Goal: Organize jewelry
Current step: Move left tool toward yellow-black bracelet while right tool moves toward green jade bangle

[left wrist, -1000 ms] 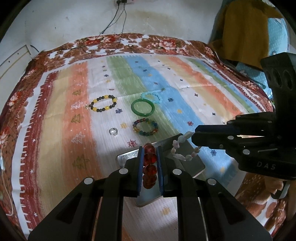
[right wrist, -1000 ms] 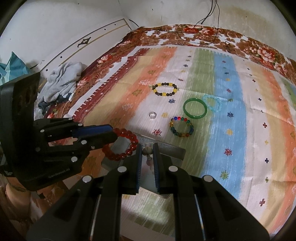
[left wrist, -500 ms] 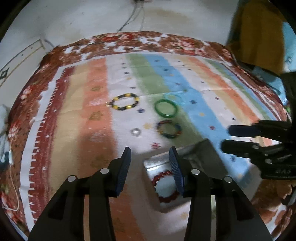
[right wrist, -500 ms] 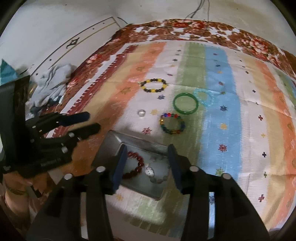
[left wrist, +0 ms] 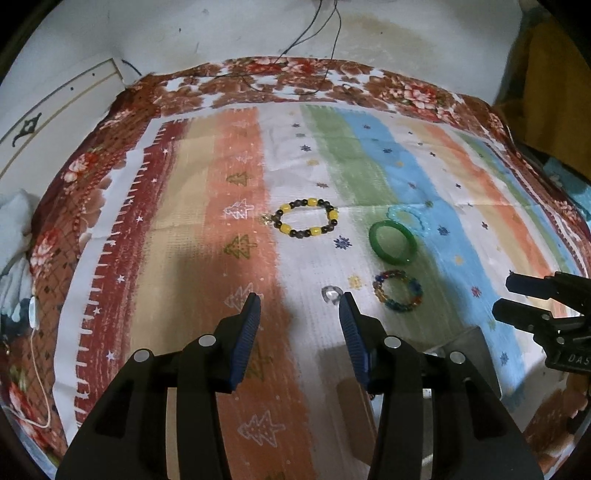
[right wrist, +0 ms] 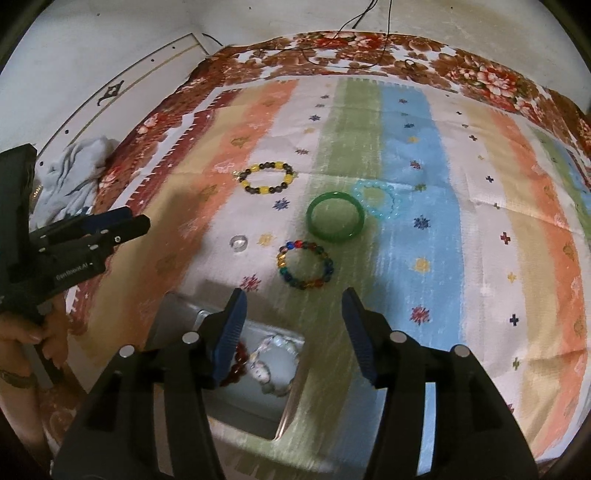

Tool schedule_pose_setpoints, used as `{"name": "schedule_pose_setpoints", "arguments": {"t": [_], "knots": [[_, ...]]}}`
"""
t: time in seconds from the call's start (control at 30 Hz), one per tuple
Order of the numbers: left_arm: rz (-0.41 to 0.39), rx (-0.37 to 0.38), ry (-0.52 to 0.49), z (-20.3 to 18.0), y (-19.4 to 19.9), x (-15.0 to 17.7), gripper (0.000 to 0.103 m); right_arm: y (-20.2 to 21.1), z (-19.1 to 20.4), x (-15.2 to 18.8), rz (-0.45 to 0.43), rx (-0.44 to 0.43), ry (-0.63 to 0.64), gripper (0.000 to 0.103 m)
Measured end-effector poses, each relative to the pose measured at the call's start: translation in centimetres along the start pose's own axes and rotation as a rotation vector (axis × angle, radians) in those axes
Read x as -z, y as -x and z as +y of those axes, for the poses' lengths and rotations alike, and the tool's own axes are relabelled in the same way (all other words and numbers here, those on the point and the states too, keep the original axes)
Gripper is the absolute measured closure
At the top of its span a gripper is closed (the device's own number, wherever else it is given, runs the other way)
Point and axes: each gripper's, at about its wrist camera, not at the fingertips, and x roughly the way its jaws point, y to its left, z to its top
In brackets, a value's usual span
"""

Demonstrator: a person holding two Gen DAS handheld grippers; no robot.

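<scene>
A metal tray (right wrist: 184, 308) lies on the striped cloth and holds a red bead bracelet (right wrist: 238, 363) and a pale bead bracelet (right wrist: 273, 363). My right gripper (right wrist: 293, 299) hangs above its far edge, jaws opening, nothing between them. My left gripper (left wrist: 300, 301) is open and empty over the orange stripe, left of the tray (left wrist: 476, 341). Beyond lie a clear ring (left wrist: 331, 293), a multicoloured bracelet (left wrist: 397, 290), a green bangle (left wrist: 392, 246), a pale blue bracelet (left wrist: 408, 216) and a yellow-and-black bracelet (left wrist: 306, 218).
The cloth (left wrist: 207, 206) covers a bed with a red floral border. A wall with hanging cables (left wrist: 325, 33) stands behind it. A grey garment (right wrist: 74, 173) lies off the left edge. A person's hand (right wrist: 22, 336) holds the left gripper.
Both grippers opened and let their bracelets fall into the tray. The left gripper then moved left, off the tray; the right one stayed over the tray and sank a little.
</scene>
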Motion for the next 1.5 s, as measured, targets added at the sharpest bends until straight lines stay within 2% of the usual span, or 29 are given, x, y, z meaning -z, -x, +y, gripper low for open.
{"name": "schedule_pose_setpoints", "arguments": {"t": [0.43,0.93,1.5], "knots": [[0.036,-0.019,-0.010,0.4,-2.4,-2.2,0.058,-2.6,-1.7,-2.0,0.054,0.015,-0.023,0.048],[0.081,-0.018,0.051,2.8,-5.4,-5.0,0.058,-6.5,-2.0,-3.6,0.153,-0.022,-0.021,0.047],[0.139,-0.043,0.083,4.4,-9.9,-7.0,0.058,-10.1,-2.6,-4.2,0.233,0.002,-0.012,0.046]]}}
